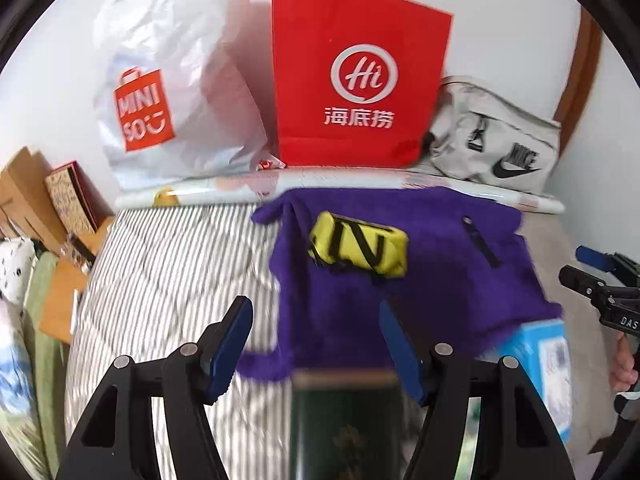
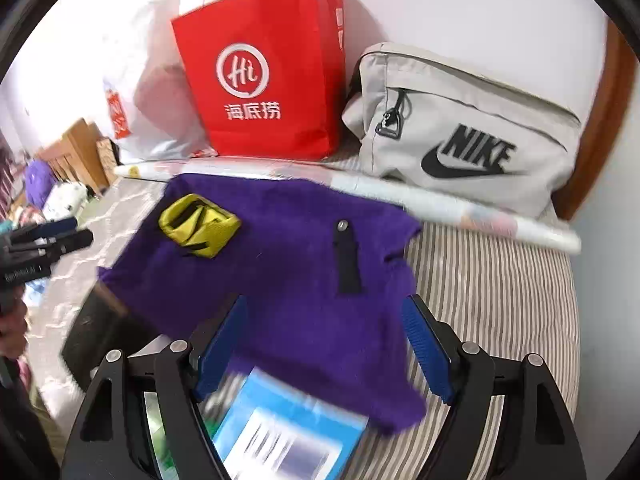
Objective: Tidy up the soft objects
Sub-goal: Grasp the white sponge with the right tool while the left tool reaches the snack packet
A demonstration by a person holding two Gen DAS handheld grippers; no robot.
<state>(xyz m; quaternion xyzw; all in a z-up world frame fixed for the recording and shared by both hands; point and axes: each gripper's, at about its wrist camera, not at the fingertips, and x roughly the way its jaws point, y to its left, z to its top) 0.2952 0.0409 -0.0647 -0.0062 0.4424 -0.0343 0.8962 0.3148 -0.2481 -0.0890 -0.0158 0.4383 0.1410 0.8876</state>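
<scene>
Left gripper (image 1: 316, 344) jaws apart and empty at lower centre, right gripper (image 2: 326, 348) spread wide, gripping nothing, fuzzy purple fabric garment (image 2: 280, 280) flat mid-frame on striped bed quilt (image 2: 500, 300), small yellow fabric pouch (image 2: 199, 225) resting on garment's upper left.

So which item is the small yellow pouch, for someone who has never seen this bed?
Start at the red paper bag standing against the wall. In front of it a purple fleece lies spread on the striped bed. The yellow pouch sits on it, the only yellow thing, marked with black stripes.
</scene>
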